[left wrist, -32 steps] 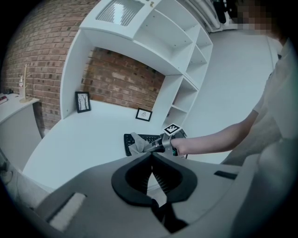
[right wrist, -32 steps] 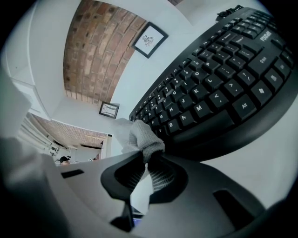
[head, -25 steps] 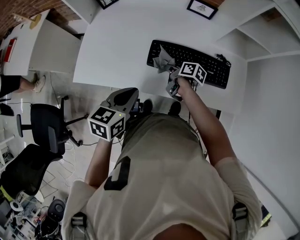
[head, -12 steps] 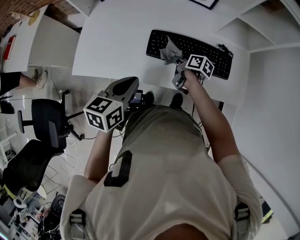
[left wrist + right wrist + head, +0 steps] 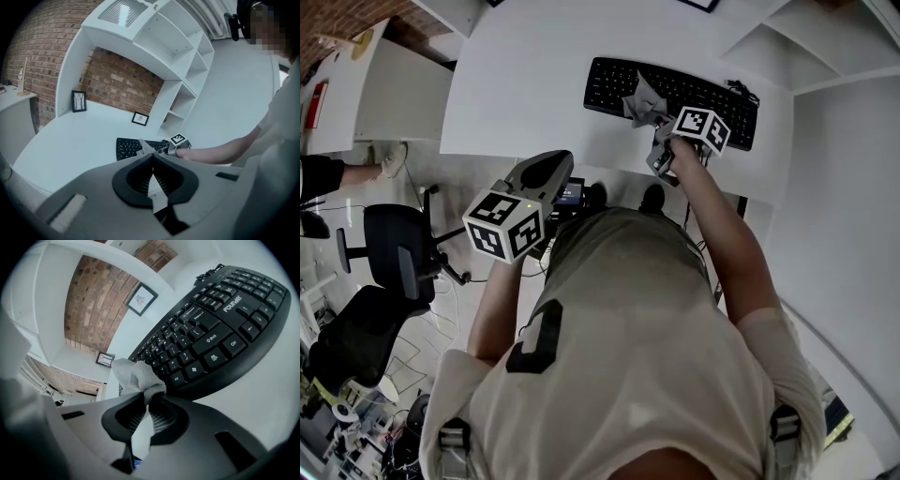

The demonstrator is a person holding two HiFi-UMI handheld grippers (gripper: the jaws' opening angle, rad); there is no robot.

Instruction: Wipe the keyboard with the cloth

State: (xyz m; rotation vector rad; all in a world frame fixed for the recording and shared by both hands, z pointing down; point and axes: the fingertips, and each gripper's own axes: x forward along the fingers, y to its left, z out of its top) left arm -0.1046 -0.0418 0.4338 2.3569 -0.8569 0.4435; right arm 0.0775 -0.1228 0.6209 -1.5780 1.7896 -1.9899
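Fingers [image 5: 164,416] on the right gripper [image 5: 148,401] pinch the cloth [image 5: 143,376] tight at the keyboard [image 5: 211,333]; best to drag it flat along the key rows. Meanwhile the left gripper [image 5: 152,157] sits closed, empty.

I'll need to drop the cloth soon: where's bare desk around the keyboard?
Widest bare desk lies left of the keyboard, to the desk's left edge. Narrow strip along its front. Crowded mid-keyboard: right tongs gripping cloth.

Showed a brick wall [image 5: 118,80] behind a curved white desk [image 5: 525,89], white shelves [image 5: 183,63] beside it, black office chairs [image 5: 394,248] on pale floor [image 5: 455,314].
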